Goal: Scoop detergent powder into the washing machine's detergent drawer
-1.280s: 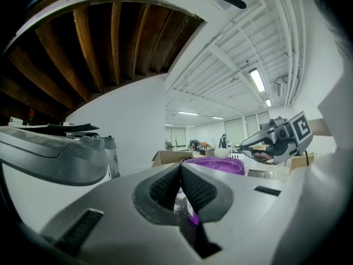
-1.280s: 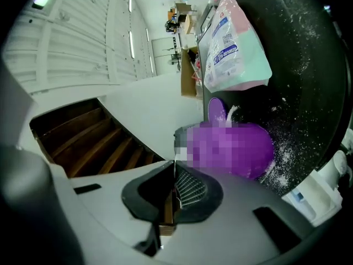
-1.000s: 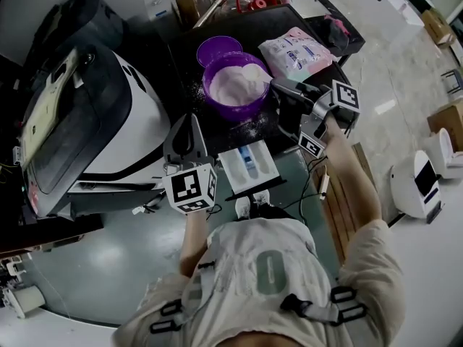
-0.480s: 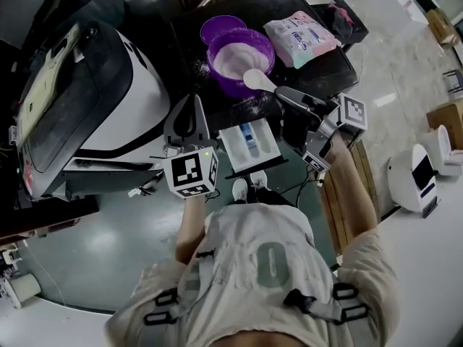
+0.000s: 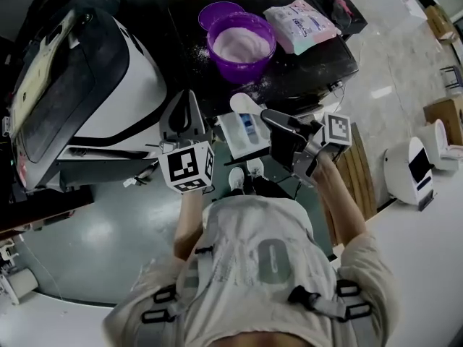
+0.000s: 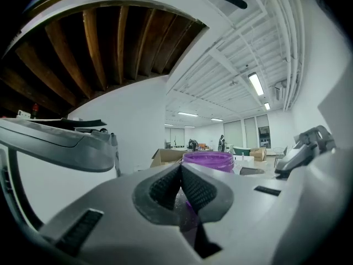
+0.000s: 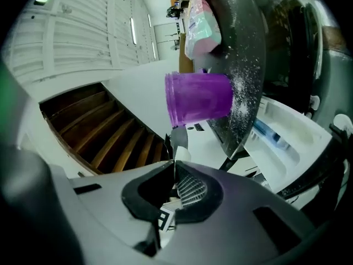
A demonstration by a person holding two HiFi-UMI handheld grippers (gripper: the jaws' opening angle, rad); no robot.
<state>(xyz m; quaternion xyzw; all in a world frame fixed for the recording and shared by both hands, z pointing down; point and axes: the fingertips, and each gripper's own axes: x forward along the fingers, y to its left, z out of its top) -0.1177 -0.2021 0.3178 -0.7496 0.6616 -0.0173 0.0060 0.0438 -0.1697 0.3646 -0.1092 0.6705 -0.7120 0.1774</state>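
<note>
Holding the scoop over the detergent drawer

Over on the right side, the right gripper [image 5: 269,116] is clamped on the handle of the white scoop [image 5: 243,104]. The right gripper view shows the pads pinching that thin handle edge-on. The scoop's bowl hangs right above the far end of the open detergent drawer [image 5: 249,142], a white tray with a blue insert, just beside the washing machine [image 5: 94,85]. Whether the scoop is loaded, hard to say from up here. The left gripper [image 5: 188,105] points up along the drawer's left side, jaws pressed together on nothing. Beyond them on the black table [image 5: 318,60], the purple bowl [image 5: 241,45] full of white detergent powder sits beside a smaller purple container [image 5: 217,11], with the detergent bag [image 5: 300,24] off to its right
</note>
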